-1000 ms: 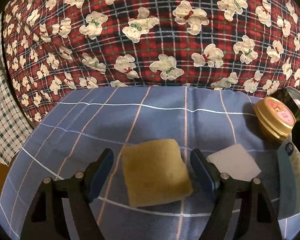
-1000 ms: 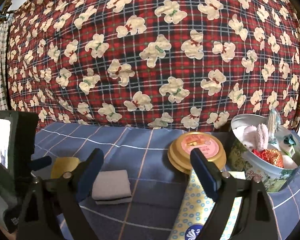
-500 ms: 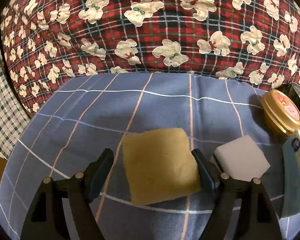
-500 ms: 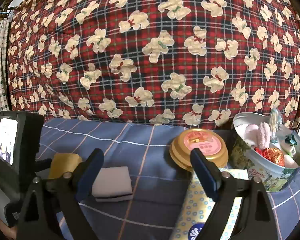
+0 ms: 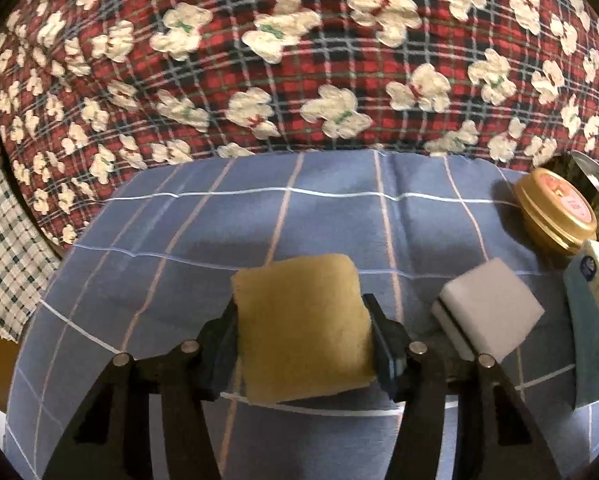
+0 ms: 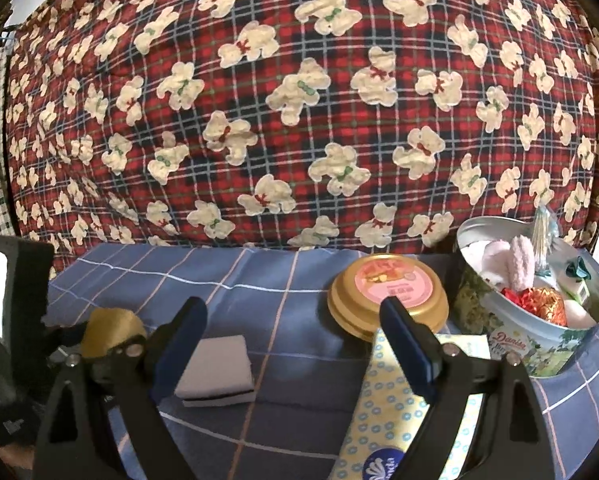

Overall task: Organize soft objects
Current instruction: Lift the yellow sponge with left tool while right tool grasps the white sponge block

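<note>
A yellow sponge [image 5: 295, 288] lies on the blue checked cloth [image 5: 339, 220]. My left gripper [image 5: 299, 312] has it between its jaws, which are closing; both pads press on its sides. In the right wrist view the sponge [image 6: 109, 324] bulges upward at the left. A white sponge with a dark underside [image 5: 487, 312] lies just to its right. My right gripper [image 6: 293, 312] stands open above the cloth, between the white sponge [image 6: 215, 364] and the gold lid [image 6: 387, 296], holding nothing.
An open round tin [image 6: 539, 360] at the right holds soft toys and small items. A yellow patterned tissue pack [image 6: 399, 412] lies under my right finger. A red plaid teddy-bear blanket [image 6: 299, 100] rises behind the cloth. The gold lid [image 5: 555, 212] sits at the far right.
The left jaws have drawn in from wide apart until they press the yellow sponge's sides, and the view has crept closer to it. The right gripper has not moved.
</note>
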